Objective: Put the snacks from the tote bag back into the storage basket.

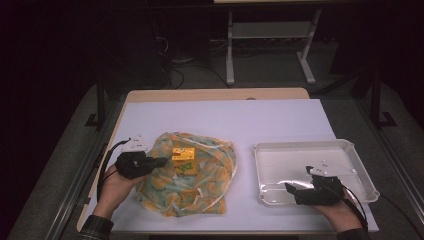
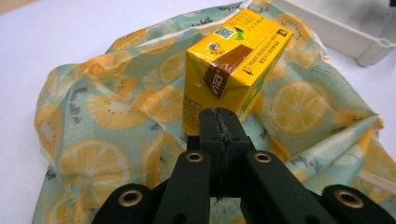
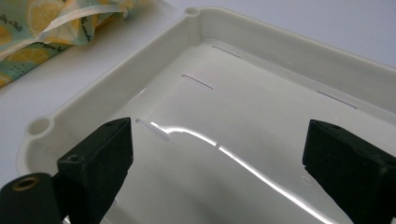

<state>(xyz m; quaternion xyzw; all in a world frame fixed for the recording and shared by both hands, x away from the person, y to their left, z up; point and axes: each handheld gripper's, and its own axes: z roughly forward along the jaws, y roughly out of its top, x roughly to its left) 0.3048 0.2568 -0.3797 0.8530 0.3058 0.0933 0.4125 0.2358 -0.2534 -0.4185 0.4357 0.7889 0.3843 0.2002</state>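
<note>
Left gripper (image 2: pixel 219 122): jaws pressed together, nothing between them. Tips sit right at the base of the yellow drink carton (image 2: pixel 233 70); contact looks likely in the left gripper view, but I can't tell for sure. Carton lies directly ahead of the tips, on top of the lemon-print bag (image 2: pixel 116 112), with its brown-striped end facing the gripper. The bag spreads out under and to both sides of the jaws and lies flat on the white table sheet (image 1: pixel 225 120).

Right gripper (image 3: pixel 219 154): jaws wide apart, empty. It hovers over the near part of the white tray (image 3: pixel 116 74), tray floor directly below and ahead of the tips. In the right gripper view, the bag's edge is beyond the tray's far-left corner.
</note>
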